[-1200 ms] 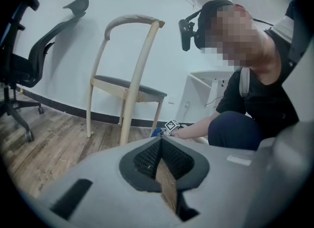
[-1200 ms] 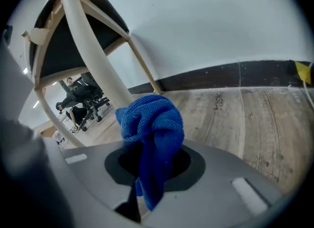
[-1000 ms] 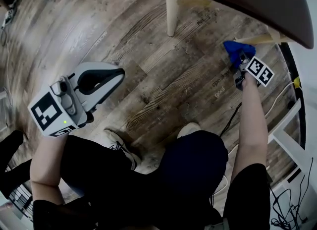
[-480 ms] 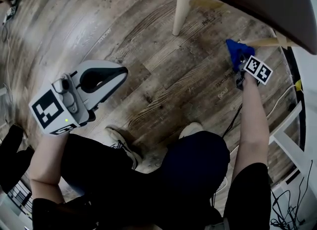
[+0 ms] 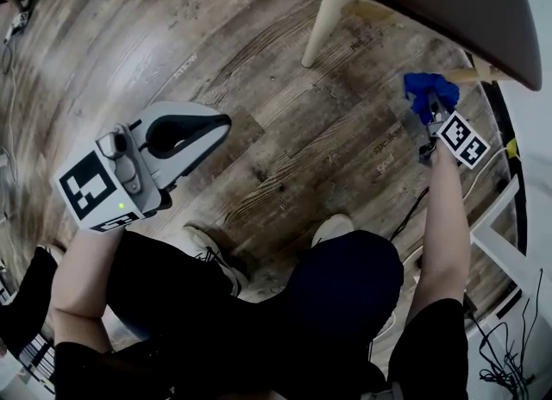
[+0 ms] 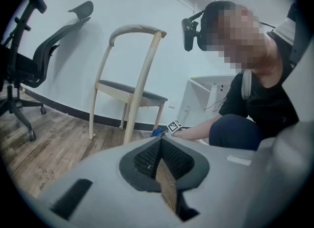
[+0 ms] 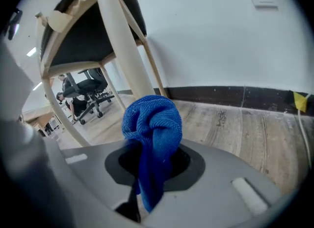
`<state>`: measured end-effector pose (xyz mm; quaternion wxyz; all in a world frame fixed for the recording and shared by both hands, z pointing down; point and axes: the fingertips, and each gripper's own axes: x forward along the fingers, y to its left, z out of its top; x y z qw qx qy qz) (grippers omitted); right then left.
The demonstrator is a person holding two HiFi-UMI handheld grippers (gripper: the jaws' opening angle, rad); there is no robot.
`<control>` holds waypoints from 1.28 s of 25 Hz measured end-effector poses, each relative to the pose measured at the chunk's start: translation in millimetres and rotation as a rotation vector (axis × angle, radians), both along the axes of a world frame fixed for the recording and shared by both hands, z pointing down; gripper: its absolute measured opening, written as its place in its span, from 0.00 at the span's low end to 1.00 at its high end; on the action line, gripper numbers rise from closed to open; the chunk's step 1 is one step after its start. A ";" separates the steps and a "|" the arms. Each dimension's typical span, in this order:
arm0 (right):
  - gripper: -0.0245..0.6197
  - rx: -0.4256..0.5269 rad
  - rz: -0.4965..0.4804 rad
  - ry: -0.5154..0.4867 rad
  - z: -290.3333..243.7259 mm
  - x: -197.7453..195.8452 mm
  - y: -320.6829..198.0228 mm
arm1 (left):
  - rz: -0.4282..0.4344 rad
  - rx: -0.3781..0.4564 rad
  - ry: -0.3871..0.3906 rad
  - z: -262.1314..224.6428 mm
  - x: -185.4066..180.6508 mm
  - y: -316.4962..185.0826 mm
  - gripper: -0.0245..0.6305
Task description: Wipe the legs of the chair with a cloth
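Where the right gripper (image 7: pixel 149 165) pinches it, the cloth (image 7: pixel 152 124) juts lengthwise forward.

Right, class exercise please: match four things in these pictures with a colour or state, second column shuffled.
Things:
1. cloth
2. chair leg
3. office chair
4. left gripper

Colour or state:
A. black
B. shut, holding nothing
C. blue
D. cream

Pairs: 1-C, 2-D, 3-A, 4-B

wood-plank floor (image 5: pixel 259 131) | black office chair (image 6: pixel 51 38) by white wall (image 6: pixel 122 6) | white shelf unit (image 6: pixel 201 94) | floor cables (image 5: pixel 509 372)
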<state>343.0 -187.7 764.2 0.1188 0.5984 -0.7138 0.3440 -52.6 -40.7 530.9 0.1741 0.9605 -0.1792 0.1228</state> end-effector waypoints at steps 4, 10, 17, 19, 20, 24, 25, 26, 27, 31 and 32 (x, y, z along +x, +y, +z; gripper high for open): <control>0.16 0.118 -0.005 -0.019 -58.0 -7.6 -3.2 | 0.000 0.008 0.037 -9.5 -2.1 2.4 0.04; 0.16 0.257 -0.005 -0.024 -144.7 -16.2 0.4 | -0.018 0.039 0.075 -27.9 -5.9 3.2 0.04; 0.16 0.373 -0.020 -0.032 -231.8 -31.3 42.2 | -0.099 0.040 0.090 -37.9 -15.0 -2.0 0.04; 0.16 0.391 -0.029 -0.018 -257.8 -37.1 56.4 | -0.142 0.034 0.089 -42.1 -19.9 -7.8 0.04; 0.16 0.390 -0.028 -0.023 -268.5 -40.4 64.1 | -0.161 0.031 0.091 -45.9 -22.2 -9.8 0.04; 0.16 0.338 -0.059 -0.091 -307.3 -67.4 100.1 | -0.237 0.042 0.052 -69.3 -34.4 -0.7 0.04; 0.16 0.317 -0.085 -0.102 -318.9 -77.3 109.4 | -0.253 0.044 0.035 -77.9 -37.7 5.3 0.04; 0.16 0.294 -0.114 -0.100 -331.8 -87.0 118.2 | -0.262 0.045 0.015 -86.8 -40.7 12.6 0.04; 0.16 0.274 -0.144 -0.093 -346.1 -96.4 126.4 | -0.260 0.044 -0.010 -94.9 -43.4 20.7 0.04; 0.16 0.233 -0.225 -0.133 -411.4 -128.6 150.1 | -0.282 -0.002 -0.035 -139.3 -53.1 42.7 0.04; 0.16 0.221 -0.238 -0.150 -428.5 -136.7 154.3 | -0.303 -0.023 -0.017 -157.5 -55.3 48.5 0.04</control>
